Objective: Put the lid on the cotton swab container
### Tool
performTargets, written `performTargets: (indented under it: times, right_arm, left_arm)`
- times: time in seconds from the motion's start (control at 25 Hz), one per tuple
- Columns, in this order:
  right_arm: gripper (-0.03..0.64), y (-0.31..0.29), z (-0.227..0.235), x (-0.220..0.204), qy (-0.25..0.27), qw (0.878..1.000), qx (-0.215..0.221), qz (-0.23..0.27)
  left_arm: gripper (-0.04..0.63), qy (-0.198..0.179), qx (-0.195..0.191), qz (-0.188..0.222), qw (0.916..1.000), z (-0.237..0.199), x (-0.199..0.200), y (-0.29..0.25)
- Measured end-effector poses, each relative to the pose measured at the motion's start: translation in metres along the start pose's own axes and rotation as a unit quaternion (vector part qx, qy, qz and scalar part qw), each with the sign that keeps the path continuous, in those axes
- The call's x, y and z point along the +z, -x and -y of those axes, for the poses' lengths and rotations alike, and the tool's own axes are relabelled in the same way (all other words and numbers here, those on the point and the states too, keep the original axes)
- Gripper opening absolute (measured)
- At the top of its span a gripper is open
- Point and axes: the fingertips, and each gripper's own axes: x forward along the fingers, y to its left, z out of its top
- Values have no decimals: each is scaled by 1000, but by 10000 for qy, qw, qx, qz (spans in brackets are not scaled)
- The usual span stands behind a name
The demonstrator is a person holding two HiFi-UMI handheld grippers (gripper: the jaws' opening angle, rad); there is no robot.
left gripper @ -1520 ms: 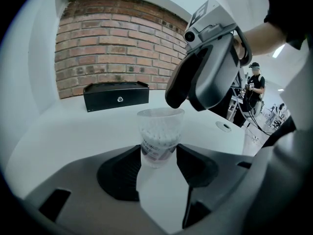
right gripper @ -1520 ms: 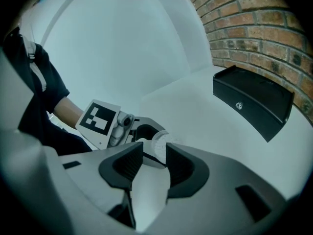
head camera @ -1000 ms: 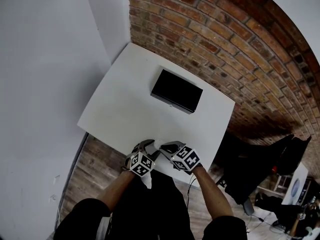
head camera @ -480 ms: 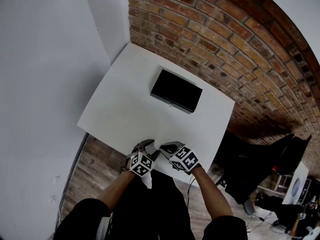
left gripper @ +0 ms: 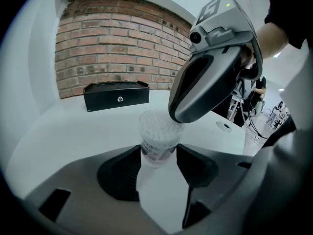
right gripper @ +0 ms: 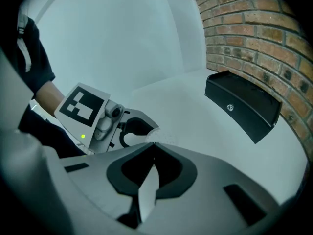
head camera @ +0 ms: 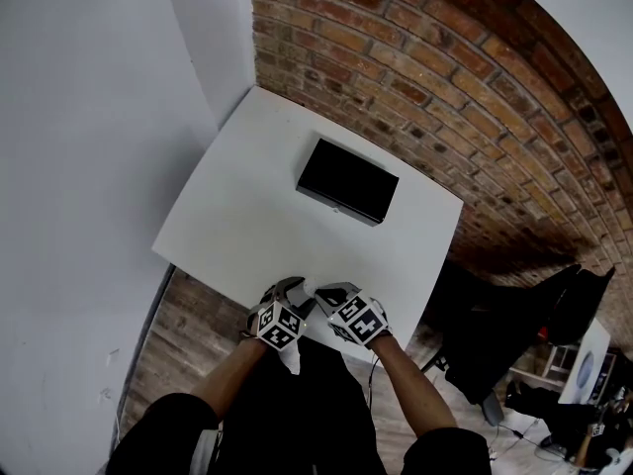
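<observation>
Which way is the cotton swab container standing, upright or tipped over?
Upright: the cotton swab container stands vertical between the left claw's pads, swab tips showing at its top.

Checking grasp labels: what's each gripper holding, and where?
Left gripper grips the cotton swab container by its lower body. Right gripper has just closed shut at the container's top rim; whether it pinches a lid cannot be told.

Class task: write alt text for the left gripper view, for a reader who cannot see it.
The left gripper clasps a clear cotton swab container in its jaws on a white table; the right gripper, its jaws just closed on nothing visible, hangs over the rim. A black box sits behind, by a brick wall.
</observation>
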Motion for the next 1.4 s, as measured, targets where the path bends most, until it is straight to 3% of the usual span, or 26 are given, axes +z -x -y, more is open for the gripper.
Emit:
performTargets:
  times: [0.56,0.72,0.8,0.92,1.08,1.2,1.4]
  right_arm:
    - [21,-2,1,3,-52,9989,-467,94]
    - [21,9,3,5,-319,9949,-768,577]
    - [21,19,3,10,-619,9881,-956,1031]
    - [21,37,1,11,-1042,9726,-1380,1556]
    - [21,79,3,7,-1558,9294,-2385,2348]
    - [21,102,-11,5,-1762,9042,-2754,2746]
    - [21,112,-52,7,-1518,8966,-2994,2888]
  left_arm:
    - [238,-39,24,61,10000,-3,-4,21]
    - [238,124,72,201,9997,-4,-10,43]
    - [223,133,148,365,9991,-6,-8,58]
    - [129,96,308,710,9970,-8,-1,83]
    - [36,197,365,1171,9923,-3,10,115]
    - [17,257,454,1365,9893,-3,14,136]
    - [14,90,578,1745,9829,3,33,171]
